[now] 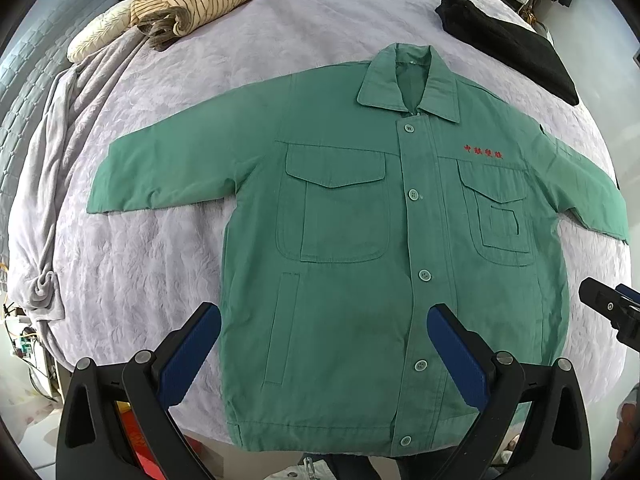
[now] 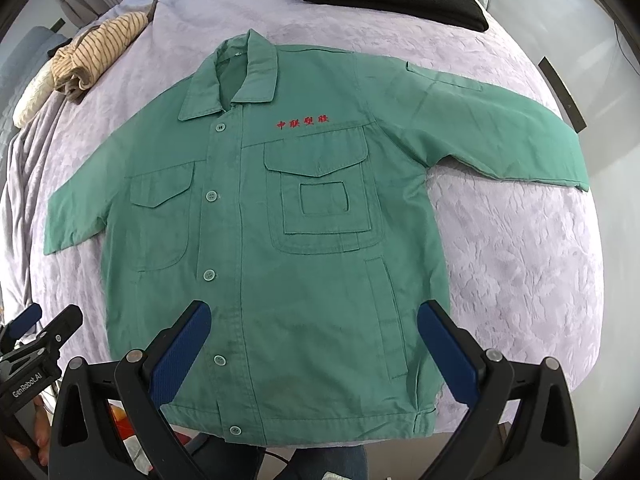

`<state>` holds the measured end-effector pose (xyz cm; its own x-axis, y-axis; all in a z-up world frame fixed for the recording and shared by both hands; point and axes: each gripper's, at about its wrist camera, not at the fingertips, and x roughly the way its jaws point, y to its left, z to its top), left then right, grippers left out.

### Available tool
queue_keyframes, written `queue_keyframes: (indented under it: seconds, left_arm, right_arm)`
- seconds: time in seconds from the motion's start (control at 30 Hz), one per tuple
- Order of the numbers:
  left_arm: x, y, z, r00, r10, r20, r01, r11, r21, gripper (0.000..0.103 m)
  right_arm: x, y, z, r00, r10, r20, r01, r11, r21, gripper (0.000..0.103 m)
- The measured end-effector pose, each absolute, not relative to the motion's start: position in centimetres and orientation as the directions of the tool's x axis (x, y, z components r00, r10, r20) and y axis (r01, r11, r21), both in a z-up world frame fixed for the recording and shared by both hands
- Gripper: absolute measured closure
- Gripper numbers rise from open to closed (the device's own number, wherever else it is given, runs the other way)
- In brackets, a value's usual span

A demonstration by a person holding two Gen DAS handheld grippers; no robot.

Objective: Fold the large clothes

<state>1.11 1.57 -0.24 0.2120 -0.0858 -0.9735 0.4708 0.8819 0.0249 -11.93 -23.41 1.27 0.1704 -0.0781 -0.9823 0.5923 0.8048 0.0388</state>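
Each tool (image 1: 324,320) (image 2: 314,318) has black plastic arms and blue ribbed finger pads (image 1: 456,356). Silver pivot screws dot the arms. White "GenRobot.AI" lettering marks the left tool (image 2: 24,360).

Your green jacket (image 1: 352,280) lies face up and flat on the bed, buttoned down the front, collar (image 1: 408,80) pointing away from you and hem nearest you at the bed's edge. Both sleeves are spread straight out to the sides. You can see two flapped chest pockets, red embroidered characters (image 2: 303,122) above one of them, and a slit pocket low on each side.
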Motion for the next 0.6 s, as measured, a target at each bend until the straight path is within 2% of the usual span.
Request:
queue_keyframes:
  seconds: [0.6]
  left_arm:
    - [0.57,1.86,-0.40,0.209,-0.082,-0.974,0.472,0.881,0.027,0.000]
  right_arm:
    - [-12.30,-22.93,1.40,0.169,-0.081,-0.982,0.593,0.804,0.036,0.000]
